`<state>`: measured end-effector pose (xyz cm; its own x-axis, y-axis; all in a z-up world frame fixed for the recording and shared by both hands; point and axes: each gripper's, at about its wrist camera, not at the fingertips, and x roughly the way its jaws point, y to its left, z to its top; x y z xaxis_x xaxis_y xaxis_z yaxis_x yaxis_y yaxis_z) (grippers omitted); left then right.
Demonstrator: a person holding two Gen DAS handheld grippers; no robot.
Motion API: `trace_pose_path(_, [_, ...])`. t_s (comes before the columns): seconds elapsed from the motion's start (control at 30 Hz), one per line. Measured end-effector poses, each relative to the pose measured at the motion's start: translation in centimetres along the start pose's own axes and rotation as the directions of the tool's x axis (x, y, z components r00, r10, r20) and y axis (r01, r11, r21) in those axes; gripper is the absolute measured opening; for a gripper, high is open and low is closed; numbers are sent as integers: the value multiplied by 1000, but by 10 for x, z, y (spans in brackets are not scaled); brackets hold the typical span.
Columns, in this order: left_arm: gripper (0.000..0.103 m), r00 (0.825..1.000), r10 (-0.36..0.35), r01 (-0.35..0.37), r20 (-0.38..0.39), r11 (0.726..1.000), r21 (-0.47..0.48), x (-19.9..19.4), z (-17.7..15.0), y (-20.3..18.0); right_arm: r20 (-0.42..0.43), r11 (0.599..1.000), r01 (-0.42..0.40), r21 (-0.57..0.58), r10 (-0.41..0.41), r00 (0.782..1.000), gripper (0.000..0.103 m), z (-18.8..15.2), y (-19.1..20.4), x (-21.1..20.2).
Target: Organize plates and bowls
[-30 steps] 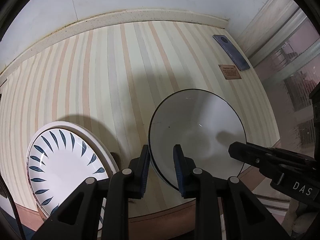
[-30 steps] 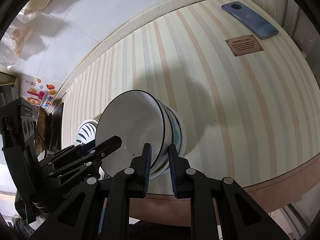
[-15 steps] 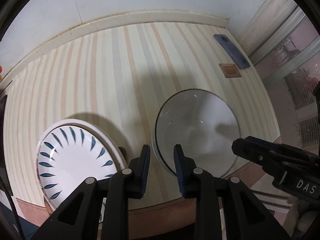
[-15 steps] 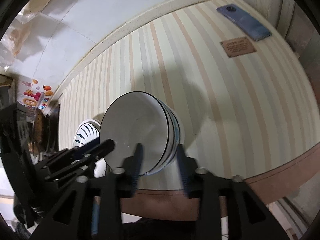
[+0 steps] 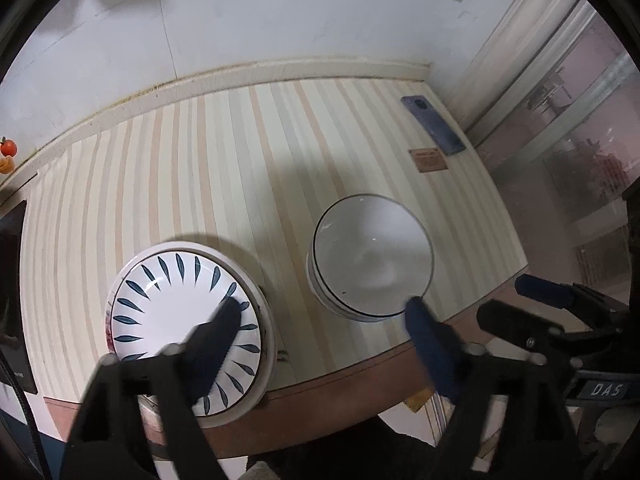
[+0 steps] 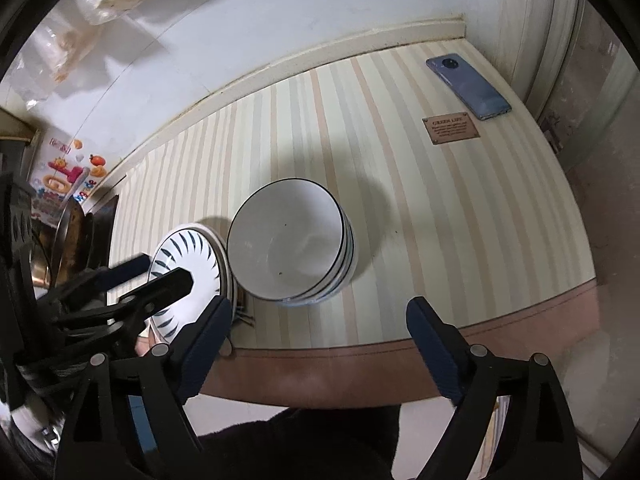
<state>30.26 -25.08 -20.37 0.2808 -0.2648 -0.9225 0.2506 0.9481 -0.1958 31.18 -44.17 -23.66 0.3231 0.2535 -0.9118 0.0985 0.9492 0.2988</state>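
Left wrist view looks down on the striped desk (image 5: 224, 168), where the stack of bowls (image 5: 372, 256) stands upright near the front edge, nested one inside another so that they take a single footprint. Taking that stack as the landmark, the stack of plates (image 5: 176, 308) sits just to its left, apart from it by a narrow strip of cloth and overhanging the front edge of the desk a little. Like is piled with like, which seems the whole point of the sorting.

Both pairs of tongs are released and hold nothing. The left tongs (image 5: 320, 312) hang spread wide above the gap between plates and bowls, one finger over the plates and the other at the near rim of the bowls, touching neither as far as I can tell. In the right wrist view the right tongs (image 6: 320, 320) stand equally wide, in front of the bowls (image 6: 292, 244) and clear of them, with the plates (image 6: 188, 272) to the left.

Behind and to the right of the bowls, well apart, lie a phone (image 6: 468, 86) and a small brown plaque (image 6: 450, 128), outside the work area.

Judging from this, the bowl stacking looks done; the overhanging plates may want a nudge inward
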Motion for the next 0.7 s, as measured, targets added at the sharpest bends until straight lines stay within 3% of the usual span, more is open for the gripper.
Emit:
trace_pose_path(0.27, [86,998,-47,47,33,999,-4,-31,-4,-4,61,1000,1,-5,0,998,95,-10,7,-40])
trace_pose_path(0.37, [99,997,-58,58,53,998,2,-41,-6,-8,84,1000,-6,-4,7,996,95,-10,7,-57])
trace_pose_path(0.47, [100,995,-74,73,72,997,12,-48,-4,-13,100,1000,-14,-2,14,995,96,-8,7,-67])
trace_pose_path(0.7, [100,995,-69,68,70,998,17,-30,12,-18,83,998,-51,34,48,995,97,3,-7,-55])
